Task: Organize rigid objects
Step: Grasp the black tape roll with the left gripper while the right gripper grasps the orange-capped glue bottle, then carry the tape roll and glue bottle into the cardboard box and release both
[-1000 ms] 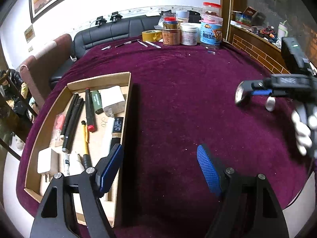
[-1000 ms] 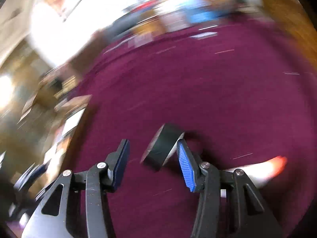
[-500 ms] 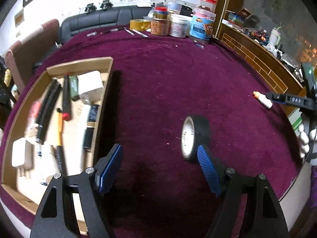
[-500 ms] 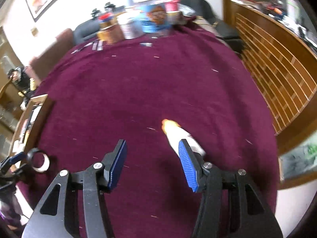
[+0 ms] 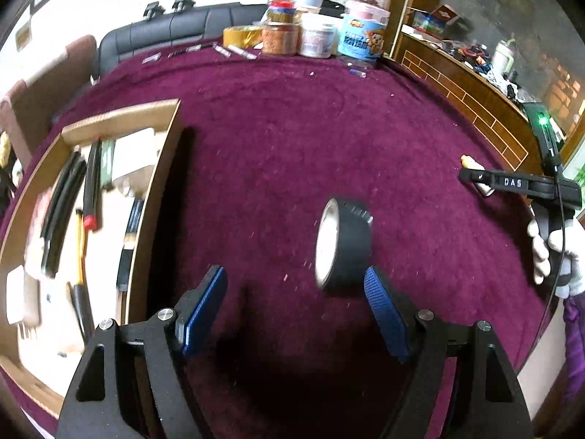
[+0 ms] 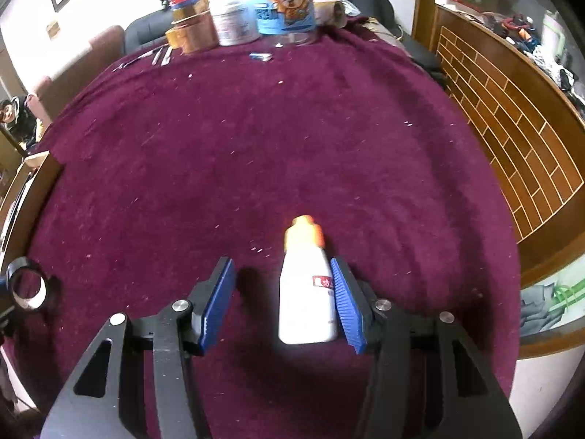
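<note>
Left wrist view. Left gripper (image 5: 294,305) has its blue-padded jaws spread wide, gripping nothing. A black roll of tape with a pale cardboard core (image 5: 342,243) stands on edge on the maroon velvet tablecloth (image 5: 292,139), just ahead of the right-hand pad (image 5: 384,311); contact with that pad cannot be judged. To the left lies a shallow light-wood tray (image 5: 157,183), holding black pens, a red-tipped pen, a yellow-handled tool and white plug adapters. At the far edge of the table: a yellow tape roll (image 5: 241,36), an orange-brown jar (image 5: 279,38), a white tub (image 5: 316,36) and a blue-labelled cartoon canister (image 5: 362,38). The right gripper (image 5: 486,181) shows side-on at the right edge, in a white-gloved hand (image 5: 559,252); it covers most of a small bottle, only the orange tip showing.

Right wrist view. Right gripper (image 6: 281,303) is likewise open wide. A white plastic bottle with an orange cap (image 6: 307,292) lies on the cloth between the pads, cap pointing away, body against the right-hand pad (image 6: 345,307) and well apart from the left-hand one. Not clamped. This view alone shows the bottle's label. The black tape roll (image 6: 27,283) appears at the far left edge, seen through its open core. Only a corner of the tray (image 6: 40,168) is visible. Brick-patterned wood panelling (image 6: 512,139) runs along the right.
</note>
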The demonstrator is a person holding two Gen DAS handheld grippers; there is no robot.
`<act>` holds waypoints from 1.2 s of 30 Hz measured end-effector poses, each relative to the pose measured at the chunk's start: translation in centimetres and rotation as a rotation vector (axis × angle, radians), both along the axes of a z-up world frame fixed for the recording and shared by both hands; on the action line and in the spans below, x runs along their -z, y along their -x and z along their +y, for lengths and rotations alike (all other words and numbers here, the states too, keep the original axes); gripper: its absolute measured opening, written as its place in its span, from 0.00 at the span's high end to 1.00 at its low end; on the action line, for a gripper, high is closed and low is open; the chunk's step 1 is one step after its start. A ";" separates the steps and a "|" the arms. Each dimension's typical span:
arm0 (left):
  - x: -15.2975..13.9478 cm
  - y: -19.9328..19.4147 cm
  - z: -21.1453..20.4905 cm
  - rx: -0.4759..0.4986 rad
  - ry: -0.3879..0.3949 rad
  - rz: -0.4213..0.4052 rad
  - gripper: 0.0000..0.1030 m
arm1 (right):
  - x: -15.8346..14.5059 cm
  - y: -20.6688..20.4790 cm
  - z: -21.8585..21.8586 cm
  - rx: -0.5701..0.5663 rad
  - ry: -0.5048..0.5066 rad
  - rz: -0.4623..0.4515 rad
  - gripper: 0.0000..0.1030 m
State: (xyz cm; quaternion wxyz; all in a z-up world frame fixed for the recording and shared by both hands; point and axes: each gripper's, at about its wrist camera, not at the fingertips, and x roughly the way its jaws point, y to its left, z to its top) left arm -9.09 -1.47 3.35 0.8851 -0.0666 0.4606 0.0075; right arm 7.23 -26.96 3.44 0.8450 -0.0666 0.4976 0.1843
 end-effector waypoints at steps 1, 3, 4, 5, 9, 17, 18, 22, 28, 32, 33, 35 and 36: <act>0.0 -0.4 -0.3 0.010 -0.007 -0.007 0.30 | 0.2 0.3 0.1 -0.002 0.010 -0.009 0.49; 0.3 -1.6 -0.9 0.024 -0.010 -0.013 0.30 | 0.2 0.5 0.2 -0.003 0.022 -0.019 0.49; 0.5 -2.1 -1.1 0.022 -0.006 -0.008 0.30 | 0.2 0.6 0.2 -0.001 0.021 -0.019 0.49; 0.9 -2.7 -1.2 0.021 0.009 0.001 0.30 | 0.1 0.5 0.1 0.004 0.015 -0.016 0.49; 1.9 -3.1 -1.2 0.043 0.093 0.034 0.85 | 0.1 -0.3 -0.2 0.043 -0.025 0.007 0.49; -0.6 -0.2 0.8 0.050 0.186 -0.029 0.86 | -0.2 -1.0 -0.5 0.116 -0.022 0.041 0.76; -1.0 0.2 1.2 0.044 0.198 -0.040 0.86 | -0.2 -0.8 -0.6 0.121 -0.031 0.047 0.76; -2.9 2.0 4.1 -0.004 0.244 -0.094 0.86 | -1.2 0.5 0.0 0.103 -0.111 0.064 0.76; -4.9 5.8 11.1 -0.151 0.271 -0.164 0.86 | -4.9 3.7 5.2 -0.048 -0.225 0.046 0.76; -4.6 8.8 15.7 -0.262 0.300 -0.168 0.86 | -6.6 6.3 10.9 -0.191 -0.255 0.047 0.76; -4.4 9.2 16.4 -0.278 0.296 -0.165 0.86 | -6.8 7.1 12.7 -0.234 -0.267 0.059 0.76; -3.5 10.3 18.2 -0.319 0.298 -0.149 0.86 | -6.9 8.3 15.6 -0.296 -0.290 0.087 0.76; -3.1 10.5 18.8 -0.329 0.299 -0.136 0.86 | -6.7 8.9 16.9 -0.323 -0.300 0.102 0.76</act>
